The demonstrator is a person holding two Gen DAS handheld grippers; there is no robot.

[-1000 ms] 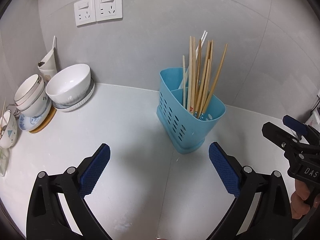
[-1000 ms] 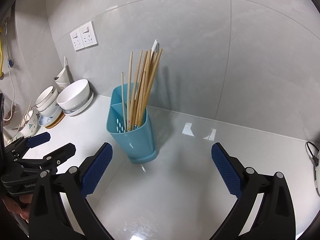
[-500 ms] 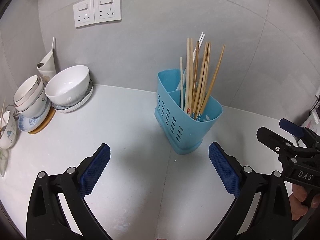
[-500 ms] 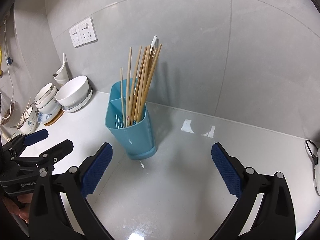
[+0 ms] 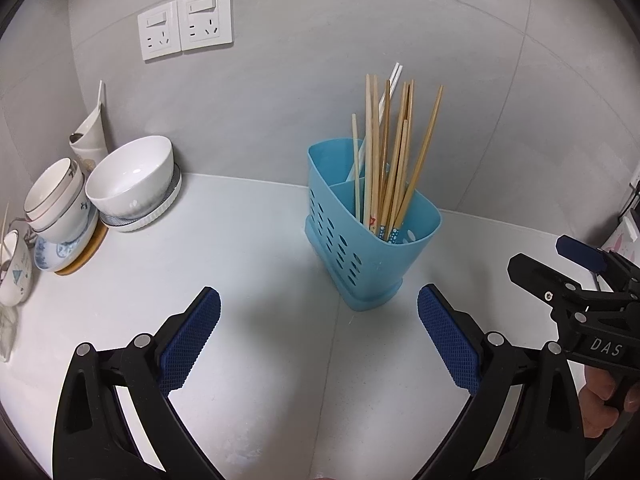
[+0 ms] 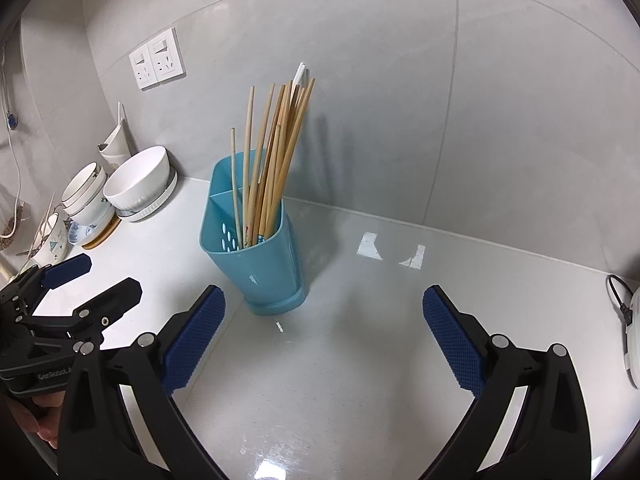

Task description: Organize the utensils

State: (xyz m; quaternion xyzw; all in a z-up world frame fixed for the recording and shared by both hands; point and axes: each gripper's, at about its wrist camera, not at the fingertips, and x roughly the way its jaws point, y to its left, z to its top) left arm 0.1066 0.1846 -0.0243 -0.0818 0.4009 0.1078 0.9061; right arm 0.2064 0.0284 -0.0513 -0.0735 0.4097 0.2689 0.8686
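Note:
A blue perforated utensil holder [image 5: 360,248] stands upright on the white counter [image 5: 240,264] near the grey wall. Several wooden chopsticks [image 5: 394,160] stand in its right compartment. It also shows in the right wrist view [image 6: 256,256] with the chopsticks [image 6: 272,164]. My left gripper [image 5: 318,320] is open and empty, in front of the holder. My right gripper [image 6: 323,320] is open and empty, to the right of the holder. Each gripper shows at the edge of the other's view: the right one [image 5: 568,264] and the left one [image 6: 92,280].
Stacked white bowls [image 5: 132,180] and patterned cups [image 5: 60,208] sit on plates at the far left by the wall. Two wall sockets [image 5: 184,22] are above them. A white device with a black cable [image 6: 628,320] lies at the right edge.
Both grippers have drawn back a little from the holder, which looks smaller and farther. Both stay open and empty. The holder and chopsticks have not moved.

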